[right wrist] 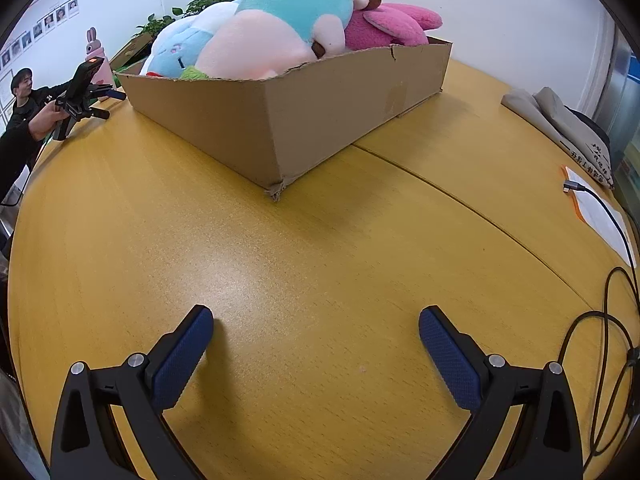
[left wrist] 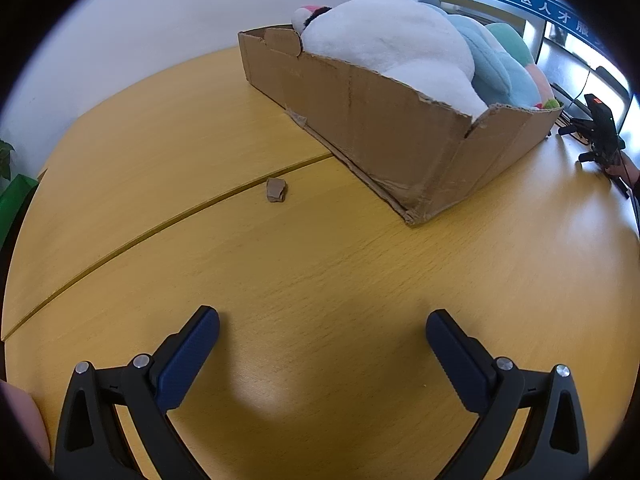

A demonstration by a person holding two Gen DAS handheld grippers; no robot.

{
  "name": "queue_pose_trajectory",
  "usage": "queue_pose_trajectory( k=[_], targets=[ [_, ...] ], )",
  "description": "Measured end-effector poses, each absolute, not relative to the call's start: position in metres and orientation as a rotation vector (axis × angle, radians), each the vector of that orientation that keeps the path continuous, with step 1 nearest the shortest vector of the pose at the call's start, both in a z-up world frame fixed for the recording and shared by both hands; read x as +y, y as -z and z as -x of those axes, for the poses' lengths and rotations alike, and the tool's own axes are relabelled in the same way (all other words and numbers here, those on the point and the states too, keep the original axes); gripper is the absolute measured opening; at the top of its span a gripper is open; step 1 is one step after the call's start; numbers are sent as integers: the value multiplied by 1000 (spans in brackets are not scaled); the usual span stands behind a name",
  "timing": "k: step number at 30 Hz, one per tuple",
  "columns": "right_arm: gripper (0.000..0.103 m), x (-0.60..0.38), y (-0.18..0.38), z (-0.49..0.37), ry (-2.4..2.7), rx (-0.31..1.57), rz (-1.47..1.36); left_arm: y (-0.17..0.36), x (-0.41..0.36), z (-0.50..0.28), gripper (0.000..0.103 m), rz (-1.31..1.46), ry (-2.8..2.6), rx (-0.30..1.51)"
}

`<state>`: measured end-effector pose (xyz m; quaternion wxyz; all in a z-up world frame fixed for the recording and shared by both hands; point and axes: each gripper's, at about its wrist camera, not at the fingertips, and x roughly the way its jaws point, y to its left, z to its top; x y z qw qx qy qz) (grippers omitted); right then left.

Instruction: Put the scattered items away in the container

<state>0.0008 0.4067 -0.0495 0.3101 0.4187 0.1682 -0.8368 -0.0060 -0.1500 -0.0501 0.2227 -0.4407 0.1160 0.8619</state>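
Tabletop [left wrist: 280,280]: yellow wood-grain laminate, two sections meeting at a curved seam, glossy with soft reflections. White wall behind; blue signage with white characters at the upper right of my left view. Leafy plant [right wrist: 192,8] and small portrait photos [right wrist: 44,24] on the wall in my right view. Folded grey cloth [right wrist: 560,124], a white sheet with orange edge [right wrist: 600,216] and a black cable [right wrist: 608,320] lie toward the right side of the table.

Cardboard box [right wrist: 288,120]: shallow, brown, torn along its rim, standing on the table ahead of both my grippers. Heaped above the rim with plush toys: a large white one [left wrist: 392,40], a pale blue one [right wrist: 176,48], a teal-and-pink one [right wrist: 280,20], a magenta one [right wrist: 392,24]. All sit inside the box, pressed against one another.

Cardboard scrap [left wrist: 276,190]: small, loose on the table, near the box's long side.

My left gripper [left wrist: 322,332]: fingers spread wide, holding nothing, low over bare table.

My right gripper [right wrist: 316,330]: likewise spread, nothing between the blue pads [right wrist: 184,356].
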Motion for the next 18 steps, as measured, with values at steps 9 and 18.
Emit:
queue_pose_trajectory(
  k=[9,18],
  targets=[
    [103,408,50,-2,2192,454,-1097,50,-156,2,103,1236,-2419,299],
    [103,409,49,0,2190,456,-1097,49,-161,2,103,1235,-2417,299]
  ],
)
